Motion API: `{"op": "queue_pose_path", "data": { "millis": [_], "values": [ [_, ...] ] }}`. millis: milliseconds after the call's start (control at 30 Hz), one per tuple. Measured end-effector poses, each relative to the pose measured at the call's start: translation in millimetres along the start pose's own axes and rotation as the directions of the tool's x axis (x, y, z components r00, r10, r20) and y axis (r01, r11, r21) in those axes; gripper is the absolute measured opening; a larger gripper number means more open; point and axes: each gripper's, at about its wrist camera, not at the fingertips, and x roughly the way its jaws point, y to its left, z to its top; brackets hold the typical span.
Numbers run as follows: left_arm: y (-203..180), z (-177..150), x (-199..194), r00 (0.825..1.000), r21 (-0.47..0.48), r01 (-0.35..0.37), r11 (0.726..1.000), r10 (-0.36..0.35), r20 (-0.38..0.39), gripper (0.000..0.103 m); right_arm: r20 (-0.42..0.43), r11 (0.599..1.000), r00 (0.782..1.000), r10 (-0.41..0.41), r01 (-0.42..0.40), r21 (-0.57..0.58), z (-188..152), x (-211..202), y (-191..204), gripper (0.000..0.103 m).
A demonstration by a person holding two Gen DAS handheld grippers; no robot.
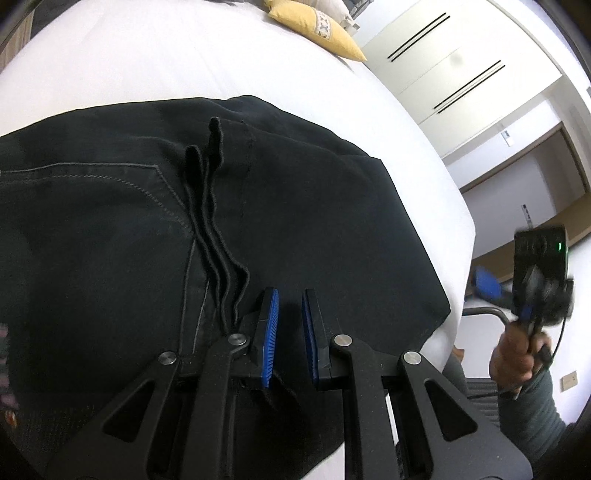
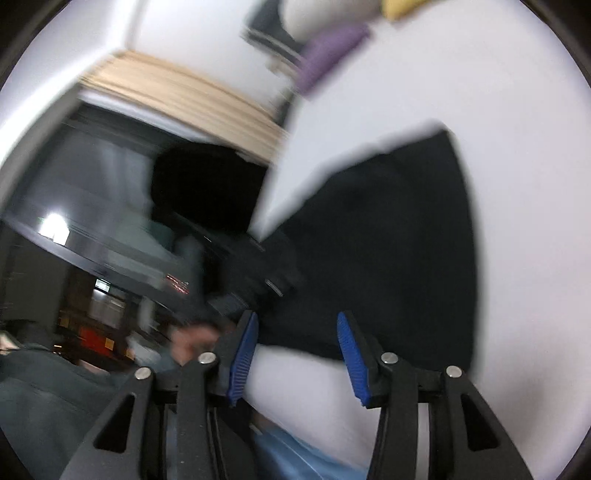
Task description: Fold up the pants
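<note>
Pants, black, lie folded flat on the white bed, near its edge. Left gripper hovers over them, jaws nearly pressed together, pinching nothing. Right gripper, beside the bed edge, has jaws spread and empty.

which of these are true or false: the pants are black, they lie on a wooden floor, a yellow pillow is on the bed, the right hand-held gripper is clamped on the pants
1. The pants are black. True.
2. They lie on a wooden floor. False: they lie on the white bed.
3. A yellow pillow is on the bed. True, at its far end.
4. The right hand-held gripper is clamped on the pants. False: its jaws stand apart with nothing between them.
5. The left hand-held gripper holds a fold of cloth. False: nothing sits between its pads.
</note>
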Motion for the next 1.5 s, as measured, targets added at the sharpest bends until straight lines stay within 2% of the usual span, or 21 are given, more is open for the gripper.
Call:
{"op": "queue_pose_path", "data": {
  "millis": [33,100,133,167,200,300,367,400,467,500,533,567,600,667,733,933,1100,1267,1367,1400,1500],
  "values": [
    [-1,-2,-6,1.000,0.000,-0.006,1.000,0.006,0.006,0.013,0.019,0.999,1.000,0.015,-0.016,0.028,5,11,-5,0.074],
    [0,-7,-21,0.999,-0.001,-0.031,1.000,0.031,0.028,0.013,-0.032,0.993,0.999,0.006,-0.002,0.120,8,45,-33,0.081],
    [3,-10,-31,0.998,-0.005,-0.056,0.998,0.056,0.041,0.013,-0.071,0.986,0.996,-0.052,0.063,0.155,6,58,-47,0.072],
    [9,-15,-45,0.995,-0.020,-0.083,0.996,0.084,0.059,0.013,-0.083,0.974,0.984,-0.154,0.166,0.156,4,66,-57,0.042],
    [12,-14,-56,0.993,-0.037,-0.094,0.995,0.097,0.073,0.013,-0.064,0.968,0.978,-0.197,0.205,0.148,4,65,-58,0.036],
    [39,-32,-108,0.980,-0.113,-0.104,0.988,0.121,0.157,0.013,0.004,0.969,0.991,-0.131,0.127,0.211,3,49,-50,0.051],
    [57,-45,-142,0.962,-0.175,-0.129,0.976,0.166,0.217,0.014,0.058,0.978,0.995,-0.081,0.068,0.196,6,45,-33,0.071],
    [66,-53,-157,0.951,-0.209,-0.134,0.969,0.185,0.247,0.016,0.087,0.982,0.996,-0.037,0.020,0.186,6,47,-23,0.074],
    [88,-70,-187,0.923,-0.300,-0.141,0.944,0.235,0.305,0.033,0.121,0.980,0.992,0.037,-0.059,0.188,3,54,-8,0.077],
    [102,-77,-201,0.907,-0.343,-0.134,0.930,0.254,0.335,0.071,0.126,0.977,0.990,0.070,-0.093,0.190,0,63,-1,0.077],
    [112,-87,-212,0.886,-0.393,-0.128,0.911,0.283,0.367,0.102,0.125,0.975,0.988,0.091,-0.114,0.191,-2,71,3,0.077],
    [121,-99,-222,0.861,-0.444,-0.116,0.889,0.313,0.401,0.103,0.120,0.973,0.988,0.102,-0.124,0.195,-4,78,6,0.077],
    [129,-106,-227,0.852,-0.475,-0.097,0.875,0.320,0.414,0.103,0.115,0.970,0.987,0.111,-0.133,0.202,-12,77,9,0.077],
    [146,-114,-229,0.871,-0.521,-0.033,0.853,0.280,0.403,0.103,0.100,0.960,0.985,0.140,-0.160,0.231,-17,95,10,0.077],
    [156,-122,-226,0.878,-0.552,0.021,0.834,0.248,0.409,0.103,0.102,0.954,0.982,0.157,-0.178,0.242,-20,106,14,0.077],
    [167,-130,-196,0.903,-0.583,0.068,0.809,0.198,0.380,0.102,0.129,0.926,0.963,0.235,-0.262,0.271,-26,114,14,0.074],
    [186,-132,-178,0.883,-0.608,0.145,0.781,0.175,0.435,0.100,0.129,0.916,0.954,0.271,-0.297,0.271,-25,125,21,0.069],
    [196,-126,-169,0.872,-0.617,0.196,0.763,0.152,0.465,0.070,0.112,0.913,0.955,0.273,-0.294,0.282,-27,127,18,0.067],
    [197,-121,-165,0.881,-0.622,0.193,0.759,0.146,0.451,0.046,0.089,0.922,0.964,0.249,-0.264,0.282,-26,131,20,0.066],
    [196,-116,-166,0.885,-0.624,0.188,0.758,0.145,0.443,0.033,0.075,0.927,0.968,0.238,-0.249,0.279,-25,132,20,0.066],
    [194,-110,-166,0.894,-0.621,0.161,0.767,0.153,0.421,0.027,0.026,0.946,0.981,0.192,-0.192,0.262,-18,140,27,0.066]
  ]
}}
